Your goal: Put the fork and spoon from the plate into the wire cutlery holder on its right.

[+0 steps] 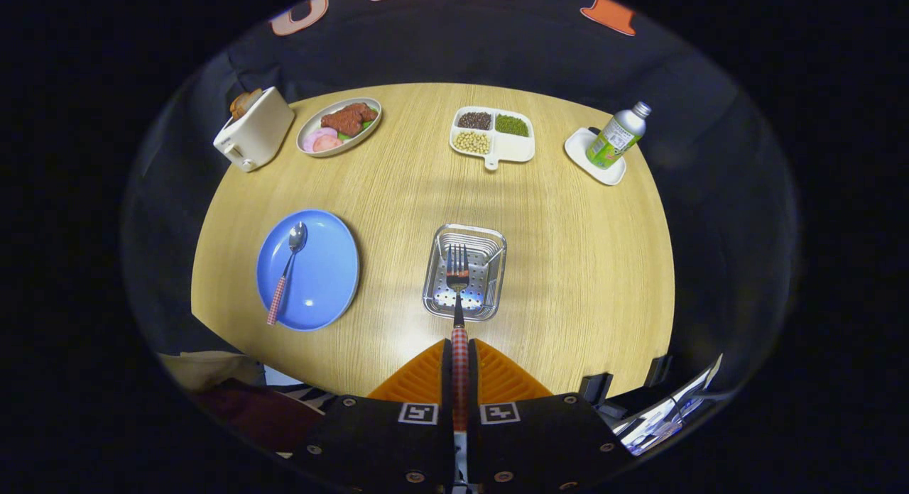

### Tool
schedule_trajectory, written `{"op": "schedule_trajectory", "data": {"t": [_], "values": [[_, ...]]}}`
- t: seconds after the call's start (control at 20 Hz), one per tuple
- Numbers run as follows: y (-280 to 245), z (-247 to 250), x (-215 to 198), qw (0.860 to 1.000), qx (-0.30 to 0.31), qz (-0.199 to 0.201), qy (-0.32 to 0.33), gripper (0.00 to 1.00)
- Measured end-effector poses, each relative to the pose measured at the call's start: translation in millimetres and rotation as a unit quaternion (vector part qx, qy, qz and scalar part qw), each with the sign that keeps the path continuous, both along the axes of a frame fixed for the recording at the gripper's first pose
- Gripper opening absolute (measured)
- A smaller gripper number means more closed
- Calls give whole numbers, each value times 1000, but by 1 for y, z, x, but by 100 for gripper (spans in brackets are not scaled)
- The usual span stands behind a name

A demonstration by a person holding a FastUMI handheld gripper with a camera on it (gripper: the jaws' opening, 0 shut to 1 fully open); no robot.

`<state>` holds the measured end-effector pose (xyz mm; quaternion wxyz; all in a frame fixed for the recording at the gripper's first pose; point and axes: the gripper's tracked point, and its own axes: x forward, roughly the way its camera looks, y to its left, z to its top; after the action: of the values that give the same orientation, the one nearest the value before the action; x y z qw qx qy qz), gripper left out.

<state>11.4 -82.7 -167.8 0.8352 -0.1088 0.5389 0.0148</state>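
Observation:
My gripper [460, 352] is shut on the fork [457, 281], both orange fingers [419, 380] pressing on its red-checked handle. The fork points straight ahead, and its tines hang over the metal cutlery holder [465, 272], a shiny perforated tray just ahead of the fingers. Left of the holder lies the blue plate [319, 281]. On it rests the spoon [286, 270], bowl pointing away, its red-checked handle reaching over the plate's near rim.
Along the far side of the round wooden table [568, 267] stand a white toaster [253, 130], an oval dish of food [339, 125], a divided tray of beans [493, 137] and a bottle [616, 135] on a small white tray.

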Motion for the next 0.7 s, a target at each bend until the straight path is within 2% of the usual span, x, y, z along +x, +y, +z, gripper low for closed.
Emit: {"op": "schedule_trajectory", "data": {"t": [0.3,0.7], "values": [[-6,-16,13,999,-1,5,53,7],[-6,-46,30,996,1,4,92,7]]}}
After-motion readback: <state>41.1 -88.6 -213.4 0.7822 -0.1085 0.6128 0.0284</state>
